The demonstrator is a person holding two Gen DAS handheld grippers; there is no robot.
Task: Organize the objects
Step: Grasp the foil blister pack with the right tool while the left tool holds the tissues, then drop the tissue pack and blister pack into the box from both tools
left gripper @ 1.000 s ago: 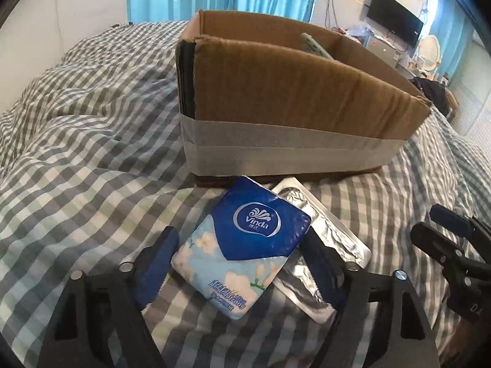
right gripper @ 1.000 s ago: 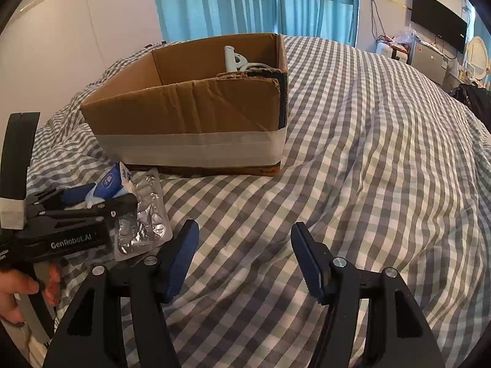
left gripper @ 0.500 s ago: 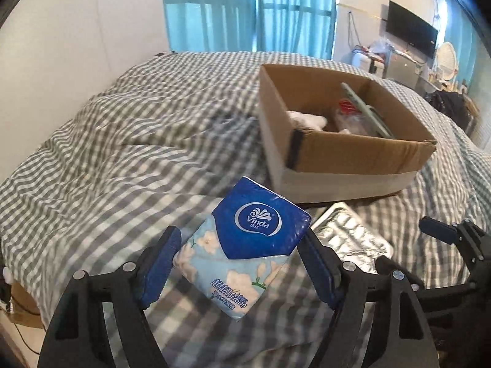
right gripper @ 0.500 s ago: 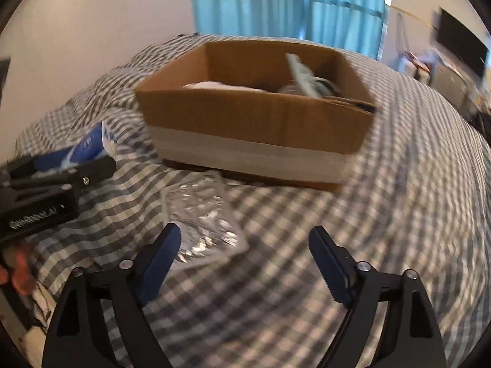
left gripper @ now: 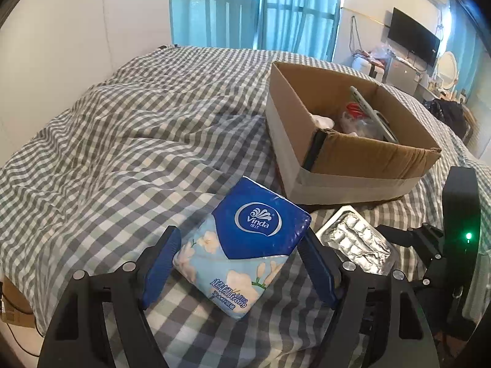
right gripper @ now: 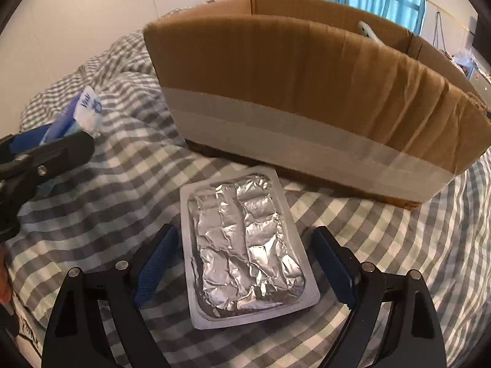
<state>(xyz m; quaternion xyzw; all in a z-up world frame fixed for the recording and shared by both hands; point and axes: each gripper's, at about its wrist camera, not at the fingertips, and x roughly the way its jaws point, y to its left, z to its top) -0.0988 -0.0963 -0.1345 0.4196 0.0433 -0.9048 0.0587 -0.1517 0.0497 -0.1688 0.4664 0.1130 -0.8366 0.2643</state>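
My left gripper (left gripper: 239, 260) is shut on a blue Vinda tissue pack (left gripper: 245, 245) and holds it above the checked bed. A silver foil blister pack (right gripper: 245, 245) lies flat on the bed between the open fingers of my right gripper (right gripper: 245, 263), untouched. It also shows in the left wrist view (left gripper: 356, 245). A cardboard box (right gripper: 307, 92) with a taped base stands just behind it; in the left wrist view the box (left gripper: 353, 171) holds several items. The left gripper (right gripper: 46, 156) with the tissue pack (right gripper: 86, 113) shows at the left of the right wrist view.
The checked bedspread (left gripper: 122, 141) is rumpled with folds. A white wall (left gripper: 76, 30) runs along the left. Curtains, a TV (left gripper: 414, 43) and cluttered furniture stand behind the bed. The right gripper's body (left gripper: 445, 245) is close at the right of the left wrist view.
My left gripper has lifted the tissue pack up and back from the box. My right gripper has moved left and down, so the blister pack now lies between its fingers.
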